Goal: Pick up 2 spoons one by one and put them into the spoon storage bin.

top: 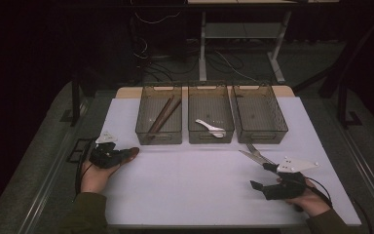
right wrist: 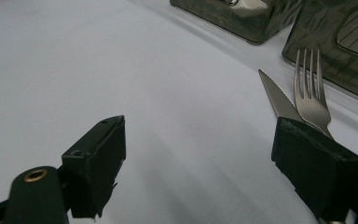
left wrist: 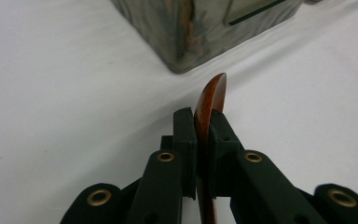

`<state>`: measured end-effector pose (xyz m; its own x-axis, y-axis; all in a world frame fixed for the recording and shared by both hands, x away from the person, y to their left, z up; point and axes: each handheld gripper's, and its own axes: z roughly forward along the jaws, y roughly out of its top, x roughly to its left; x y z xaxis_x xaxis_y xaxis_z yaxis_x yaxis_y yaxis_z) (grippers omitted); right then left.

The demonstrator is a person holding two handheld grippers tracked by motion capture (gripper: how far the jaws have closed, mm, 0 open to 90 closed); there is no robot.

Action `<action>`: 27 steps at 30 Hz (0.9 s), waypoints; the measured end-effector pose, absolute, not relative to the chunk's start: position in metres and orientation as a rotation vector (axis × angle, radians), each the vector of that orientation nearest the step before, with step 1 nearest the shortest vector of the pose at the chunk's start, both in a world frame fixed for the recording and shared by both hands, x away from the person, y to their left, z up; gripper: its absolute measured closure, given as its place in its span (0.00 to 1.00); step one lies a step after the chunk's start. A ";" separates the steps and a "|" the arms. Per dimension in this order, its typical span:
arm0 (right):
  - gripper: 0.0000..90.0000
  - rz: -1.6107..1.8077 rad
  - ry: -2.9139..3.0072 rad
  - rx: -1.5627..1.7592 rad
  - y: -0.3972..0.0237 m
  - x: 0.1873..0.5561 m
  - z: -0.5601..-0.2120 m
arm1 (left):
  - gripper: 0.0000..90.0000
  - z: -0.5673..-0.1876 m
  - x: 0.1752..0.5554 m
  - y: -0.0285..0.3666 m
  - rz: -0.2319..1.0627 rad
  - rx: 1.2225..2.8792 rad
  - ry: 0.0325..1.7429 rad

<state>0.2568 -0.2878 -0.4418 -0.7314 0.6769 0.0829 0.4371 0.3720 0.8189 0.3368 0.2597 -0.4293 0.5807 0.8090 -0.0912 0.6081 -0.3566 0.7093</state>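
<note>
1. Left hand [top: 95, 178] lies low at the table's [top: 185, 190] left edge; the left gripper [top: 121, 157] points toward the bins.
2. Its jaws are pinched tight on a brown wooden spoon [left wrist: 210, 100], whose tip pokes out just short of the left bin [top: 159, 120].
3. Right gripper [top: 265, 178] sits level near the right edge, jaws spread wide, gripping nothing.
4. A knife [right wrist: 276, 99] and fork [right wrist: 310, 95] lie beside one jaw.

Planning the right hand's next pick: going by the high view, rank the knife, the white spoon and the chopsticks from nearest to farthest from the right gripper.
From the right gripper:
1. Knife, just beyond its jaws.
2. White spoon, in the middle bin.
3. Chopsticks, in the left bin.
</note>
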 end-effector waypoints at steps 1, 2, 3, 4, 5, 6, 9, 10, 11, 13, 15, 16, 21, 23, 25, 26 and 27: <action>0.19 1.288 2.368 0.988 -0.288 0.257 -0.442 | 0.93 -0.428 0.336 0.259 0.355 2.094 1.111; 0.19 1.288 2.368 0.988 -0.288 0.257 -0.442 | 0.93 -0.428 0.336 0.258 0.351 2.085 1.109; 0.19 1.288 2.368 0.987 -0.288 0.257 -0.442 | 0.93 -0.426 0.335 0.256 0.347 2.082 1.103; 0.19 1.288 2.367 0.988 -0.288 0.257 -0.442 | 0.93 -0.425 0.334 0.255 0.346 2.082 1.092; 0.19 1.288 2.367 0.987 -0.288 0.257 -0.442 | 0.93 -0.423 0.333 0.254 0.345 2.079 1.087; 0.19 1.289 2.366 0.988 -0.288 0.257 -0.442 | 0.93 -0.421 0.332 0.252 0.340 2.083 1.079; 0.19 1.289 2.366 0.988 -0.288 0.257 -0.442 | 0.93 -0.417 0.330 0.246 0.332 2.078 1.050; 0.19 1.289 2.366 0.988 -0.288 0.257 -0.442 | 0.93 -0.416 0.330 0.244 0.326 2.067 1.044; 0.19 1.289 2.366 0.988 -0.288 0.257 -0.442 | 0.93 -0.415 0.329 0.242 0.317 2.060 1.037; 0.19 1.289 2.366 0.989 -0.288 0.257 -0.442 | 0.93 -0.412 0.327 0.237 0.310 2.056 1.017; 0.19 1.290 2.366 0.990 -0.288 0.257 -0.442 | 0.93 -0.408 0.326 0.231 0.310 2.066 0.989; 0.19 1.290 2.366 0.988 -0.288 0.257 -0.442 | 0.93 -0.406 0.325 0.228 0.308 2.060 0.978; 0.19 1.293 2.366 0.992 -0.288 0.257 -0.442 | 0.93 -0.395 0.323 0.209 0.292 2.047 0.902; 0.19 1.294 2.366 0.992 -0.288 0.257 -0.442 | 0.93 -0.390 0.324 0.201 0.292 2.046 0.868; 0.19 1.295 2.364 0.994 -0.287 0.258 -0.442 | 0.93 -0.385 0.325 0.191 0.287 2.041 0.844; 0.19 1.296 2.364 0.995 -0.287 0.258 -0.442 | 0.93 -0.383 0.326 0.187 0.285 2.042 0.830; 0.19 1.297 2.364 0.995 -0.288 0.258 -0.442 | 0.93 -0.381 0.327 0.182 0.284 2.046 0.814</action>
<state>0.2576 -0.2875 -0.4417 -0.7290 0.6786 0.0897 0.4402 0.3643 0.8207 0.3270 0.1825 -0.3812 0.7581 0.6440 -0.1026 0.4400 -0.3891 0.8093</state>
